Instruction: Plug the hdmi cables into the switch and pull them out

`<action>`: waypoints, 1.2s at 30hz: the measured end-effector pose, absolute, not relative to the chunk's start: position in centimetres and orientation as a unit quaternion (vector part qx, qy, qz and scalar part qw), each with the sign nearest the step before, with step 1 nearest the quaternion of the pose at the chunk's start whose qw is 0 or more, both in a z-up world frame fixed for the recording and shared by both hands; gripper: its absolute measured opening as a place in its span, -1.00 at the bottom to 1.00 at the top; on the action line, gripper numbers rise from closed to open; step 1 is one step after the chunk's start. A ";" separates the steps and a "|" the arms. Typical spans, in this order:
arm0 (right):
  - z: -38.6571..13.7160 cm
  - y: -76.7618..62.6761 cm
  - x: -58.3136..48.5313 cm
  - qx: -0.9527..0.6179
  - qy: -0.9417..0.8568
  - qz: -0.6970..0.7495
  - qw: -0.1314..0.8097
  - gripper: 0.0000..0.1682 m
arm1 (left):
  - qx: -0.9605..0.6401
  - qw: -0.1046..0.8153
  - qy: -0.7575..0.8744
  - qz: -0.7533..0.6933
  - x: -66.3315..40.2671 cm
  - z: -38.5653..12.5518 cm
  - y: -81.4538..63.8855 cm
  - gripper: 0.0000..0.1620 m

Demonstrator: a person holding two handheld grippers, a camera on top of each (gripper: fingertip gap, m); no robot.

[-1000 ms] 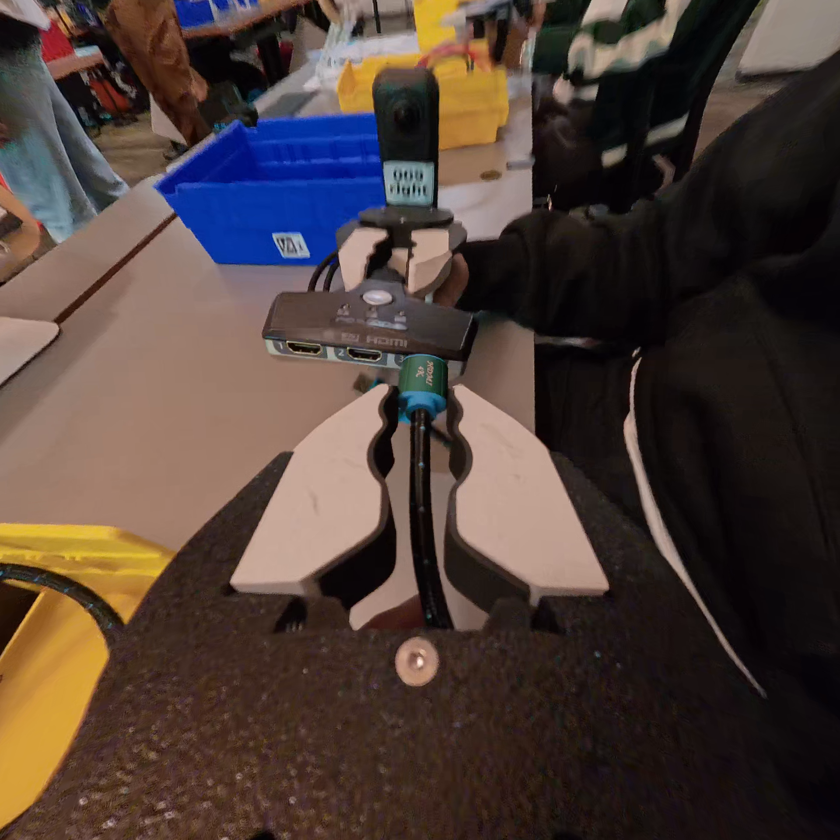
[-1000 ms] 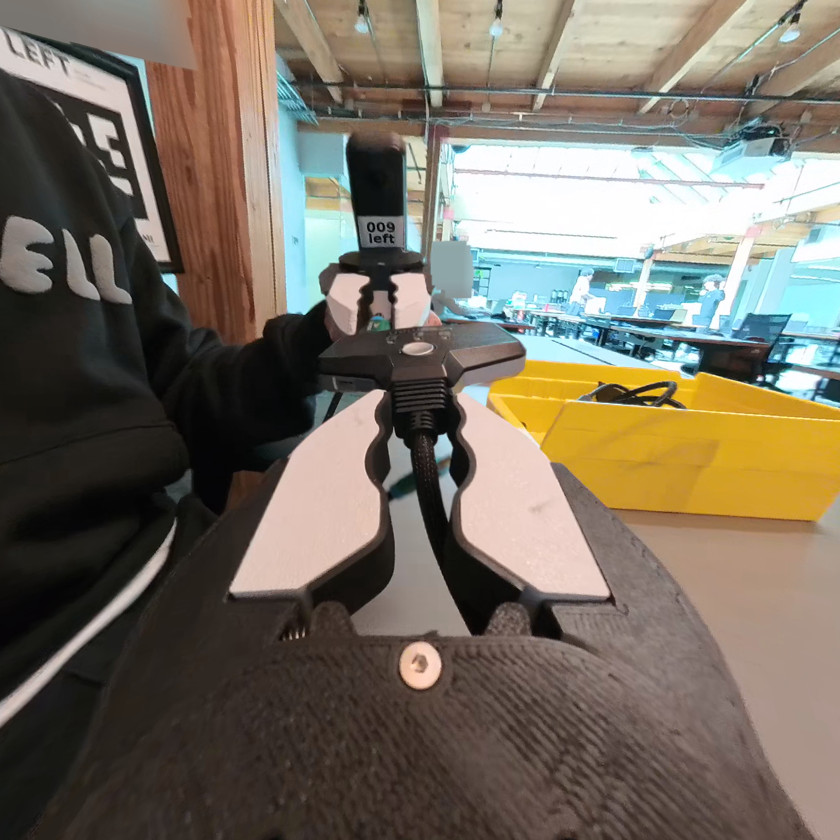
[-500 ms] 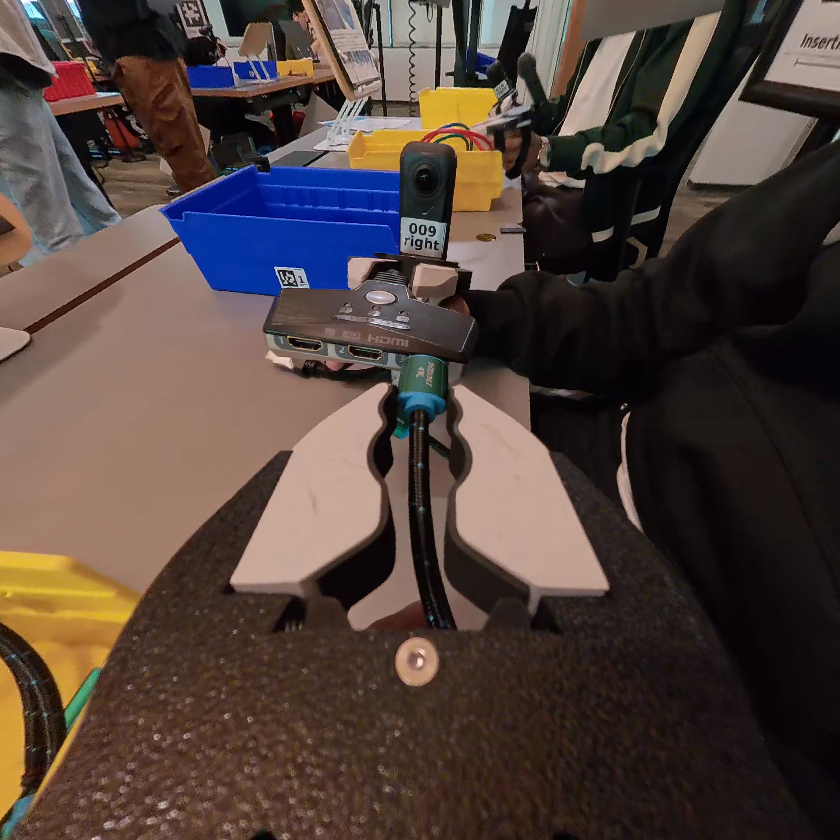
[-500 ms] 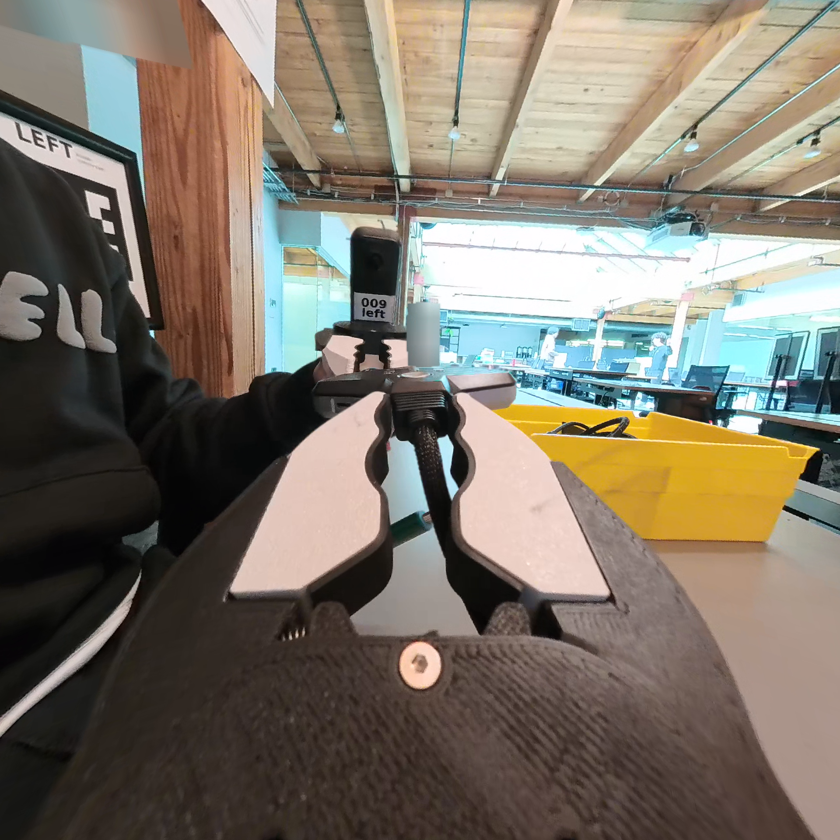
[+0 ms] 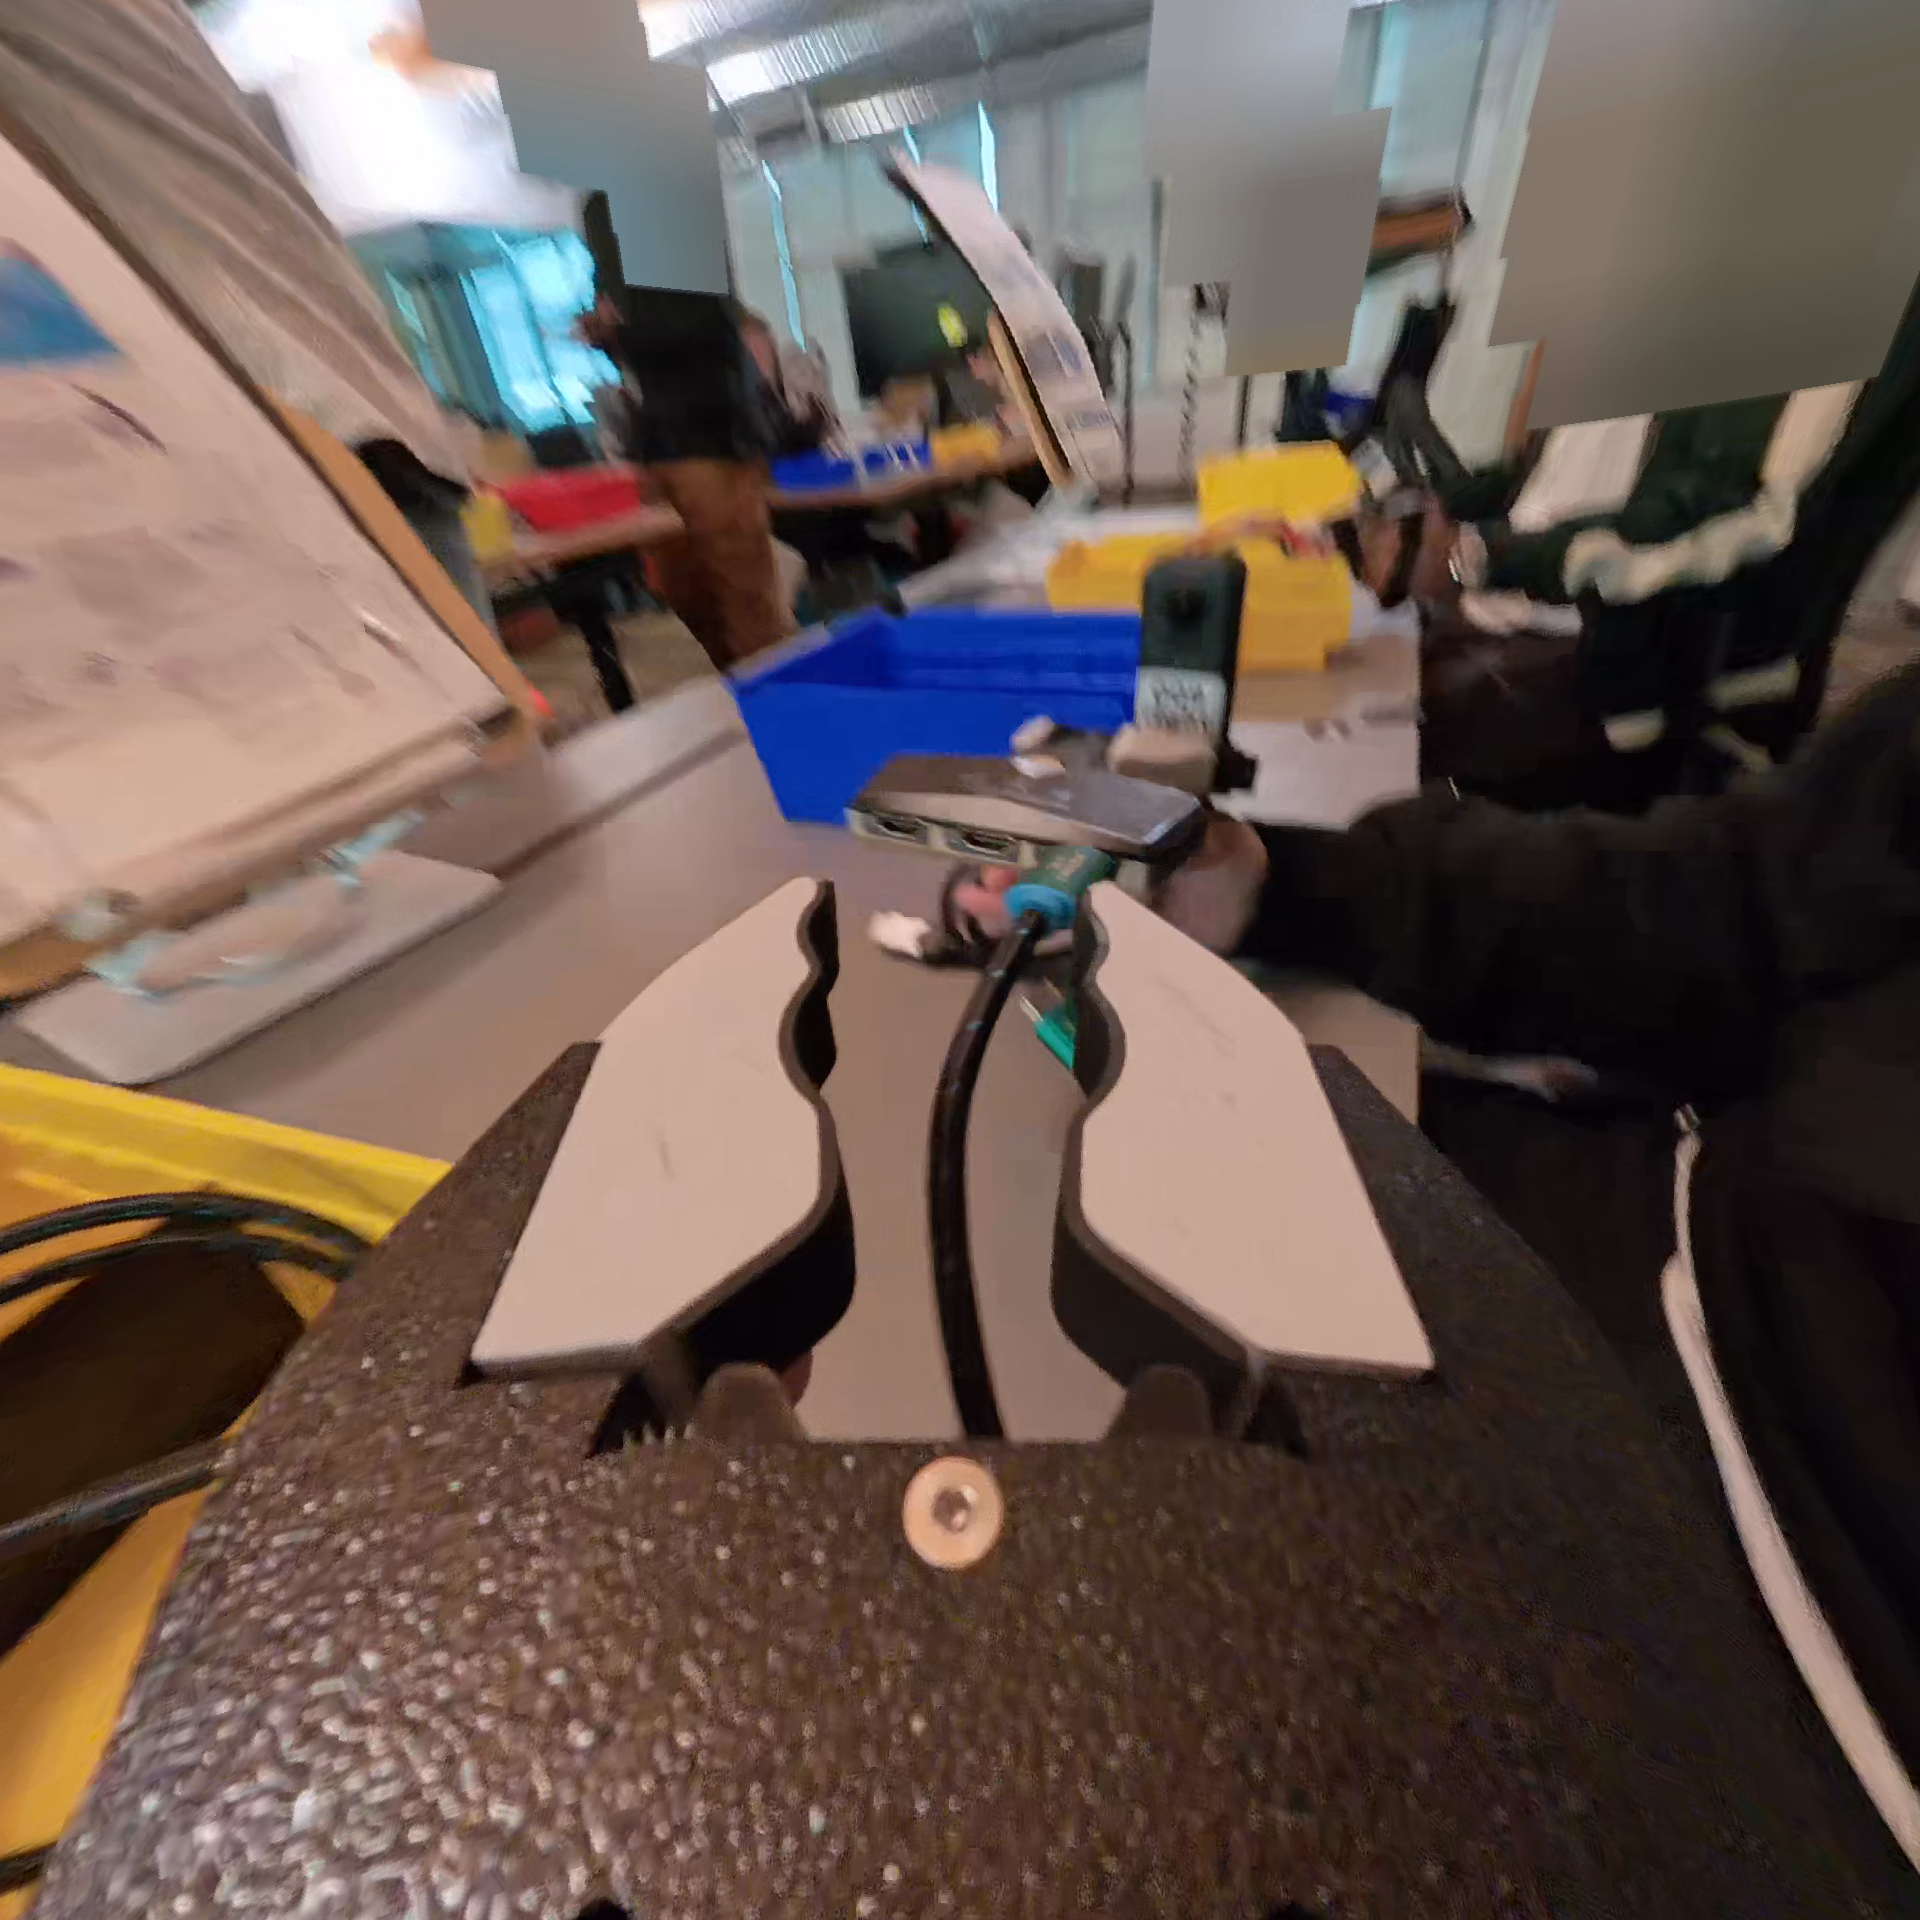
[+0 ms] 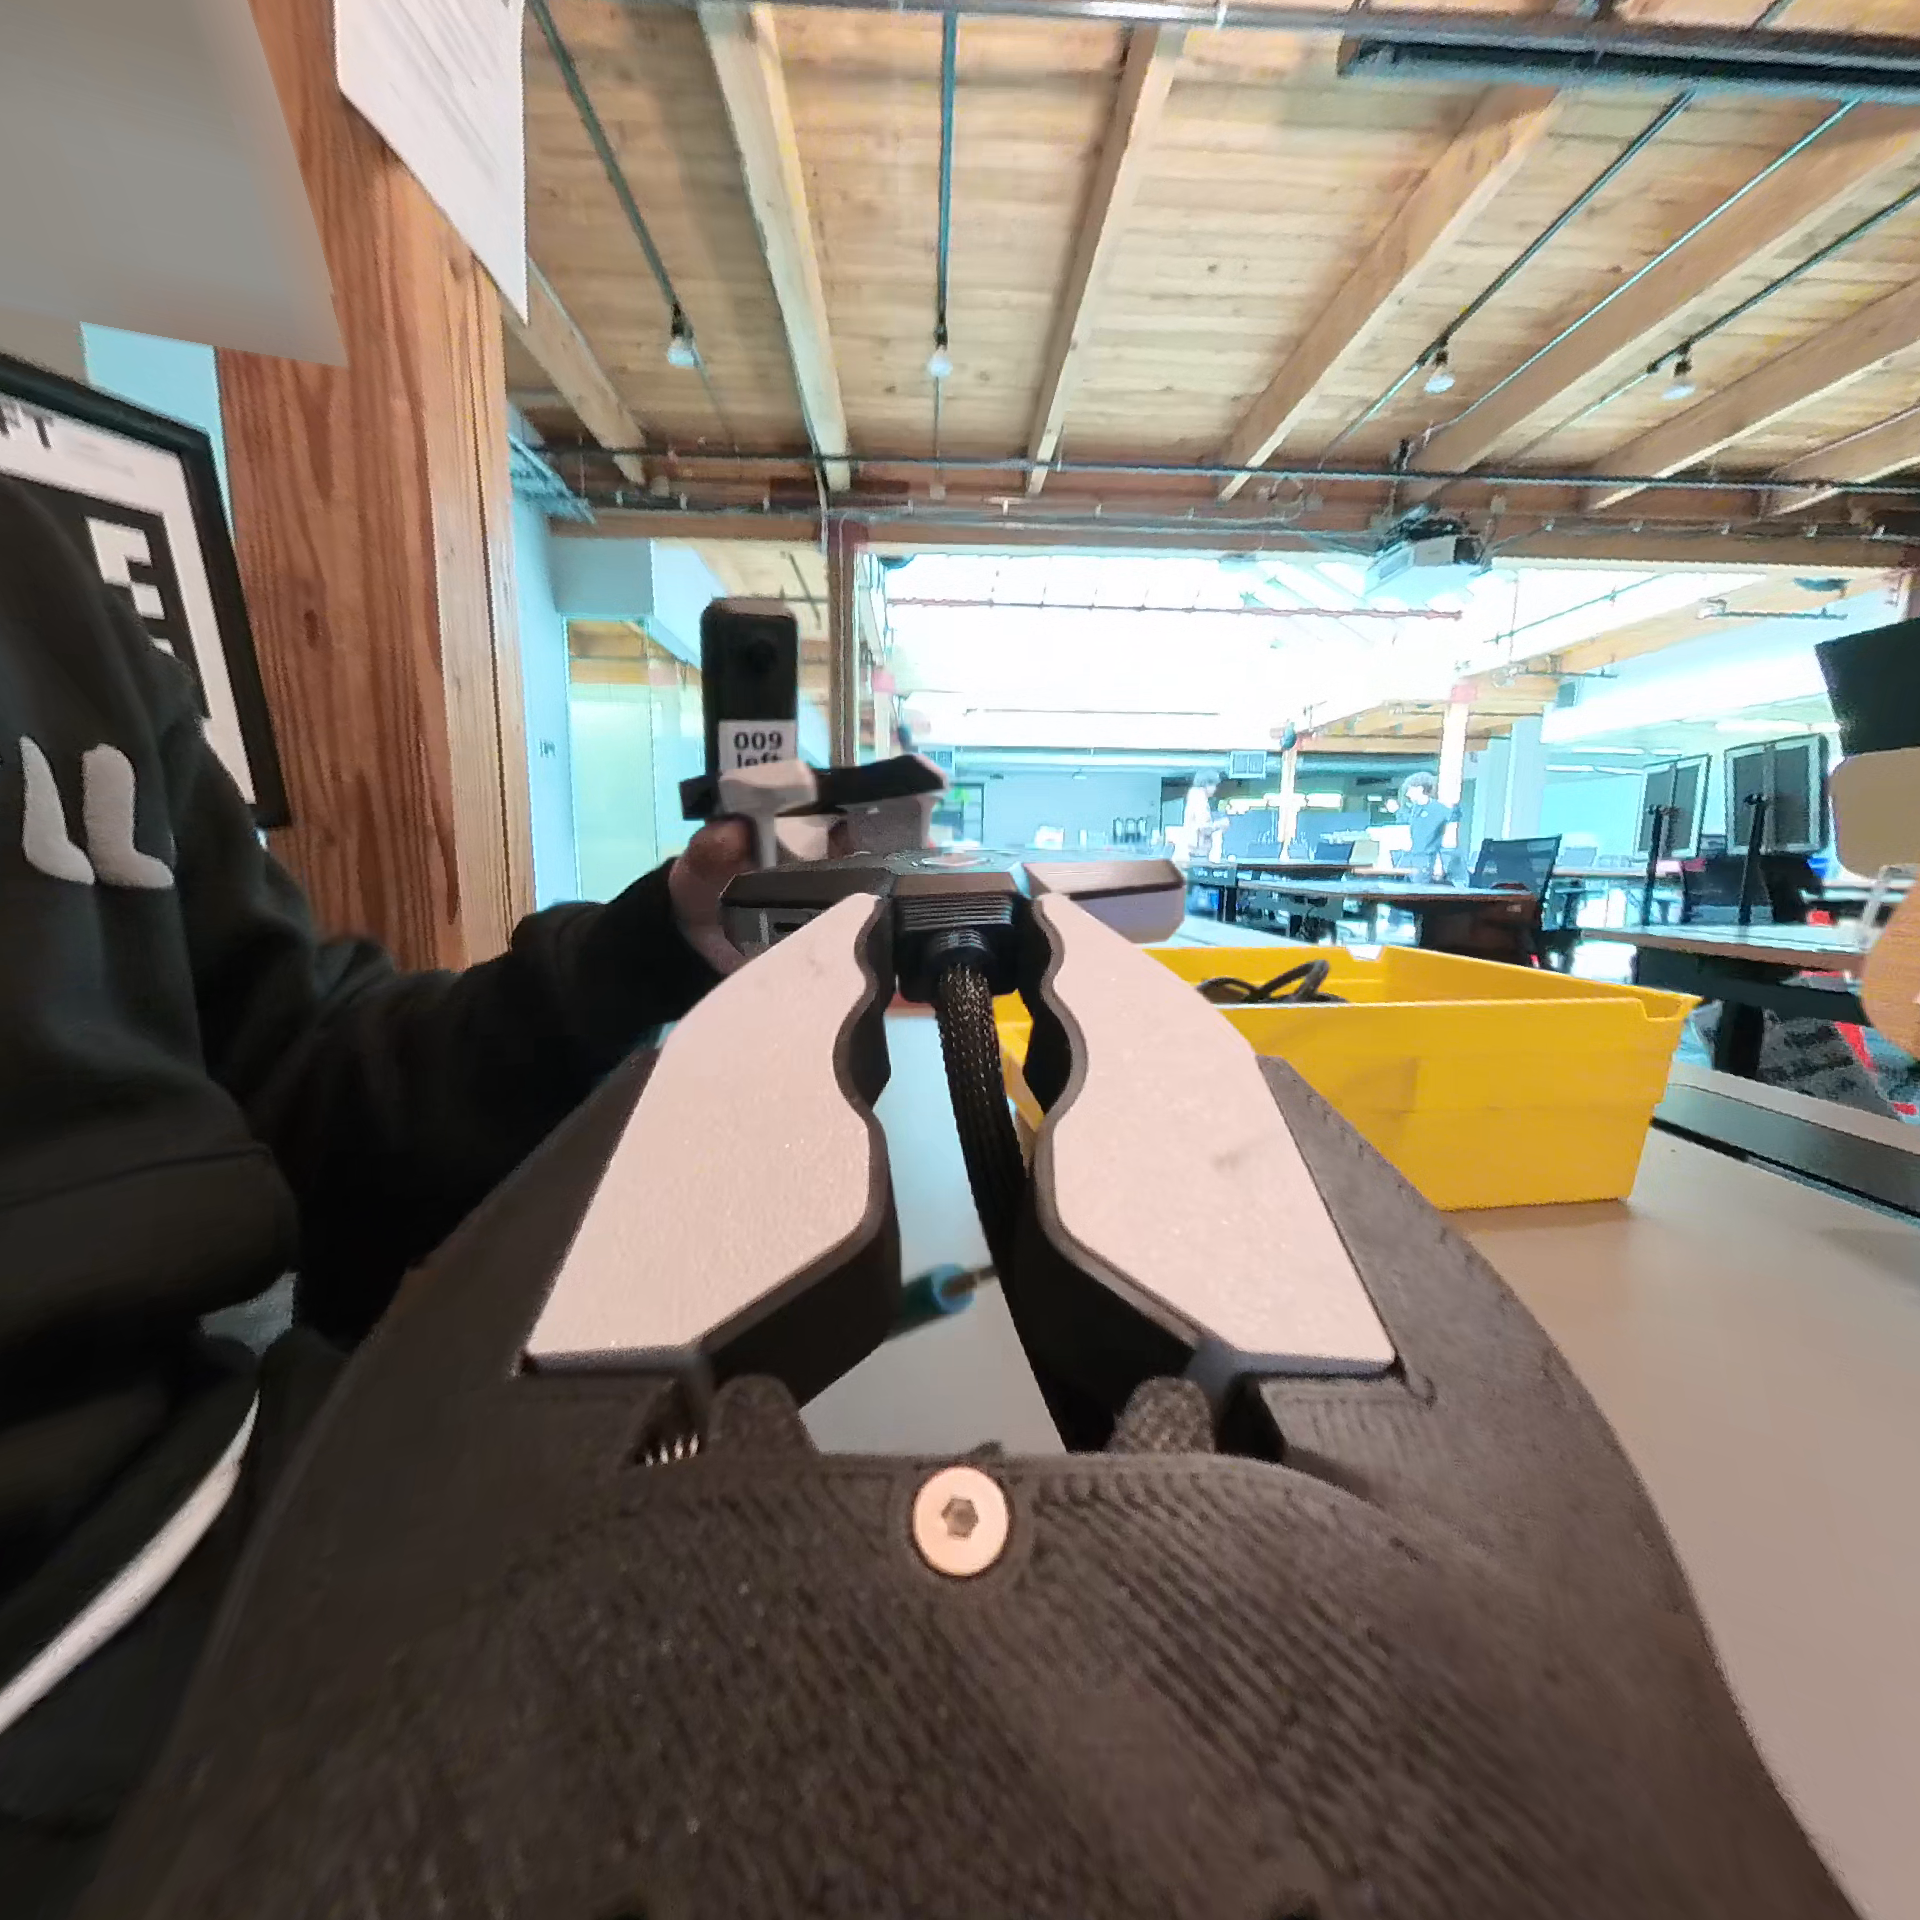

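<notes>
The left gripper (image 5: pixel 961 940) has its jaws spread wide, and nothing is pinched: the black braided hdmi cable (image 5: pixel 961 1122) runs loose up the gap between the pale, wavy-edged fingers (image 5: pixel 675 1164). Its green plug with a blue collar (image 5: pixel 1055 878) sits in the right-hand port of the switch (image 5: pixel 1029 810), a flat dark box with two empty ports beside the plug. The switch is held up above the grey table (image 5: pixel 644 914).

Over on the other side, the right gripper (image 6: pixel 958 940) has its jaws pressed in on the ribbed black collar where the switch's own woven lead (image 6: pixel 977 1081) leaves the switch (image 6: pixel 956 878); the lead drops back between the fingers. Just behind the switch there, the left gripper (image 6: pixel 821 805) shows with its camera on top.

Around the switch: a blue bin (image 5: pixel 935 696) behind it, a yellow bin (image 6: pixel 1455 1070) holding coiled black cables beside it, and a second green plug (image 5: pixel 1049 1023) lying on the table below. The left wrist view is motion-blurred.
</notes>
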State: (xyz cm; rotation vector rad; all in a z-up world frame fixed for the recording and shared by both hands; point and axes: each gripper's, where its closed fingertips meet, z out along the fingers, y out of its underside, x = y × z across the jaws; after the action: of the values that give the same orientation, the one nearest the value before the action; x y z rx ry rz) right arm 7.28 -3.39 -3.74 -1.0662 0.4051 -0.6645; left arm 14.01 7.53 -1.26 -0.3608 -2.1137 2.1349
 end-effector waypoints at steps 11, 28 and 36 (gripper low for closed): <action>-4.8 -2.1 7.5 -0.527 0.184 -0.296 0.775 -0.73 | 0.071 -0.203 -0.840 0.497 30.4 -8.2 11.8 -0.43; -5.0 -1.8 7.3 -0.534 0.179 -0.289 0.774 -0.73 | -0.296 -0.355 -0.847 0.262 34.0 -9.7 0.8 -0.63; -5.0 -1.7 7.3 -0.536 0.177 -0.285 0.774 -0.73 | -0.099 -0.477 -0.792 0.368 38.2 -1.1 3.2 -0.91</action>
State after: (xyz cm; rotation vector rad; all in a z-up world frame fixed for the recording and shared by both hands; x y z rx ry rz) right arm 7.32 -1.75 -5.02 -1.1617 0.3830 -0.6183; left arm 38.15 3.20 -1.11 -0.4658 -3.7284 1.7316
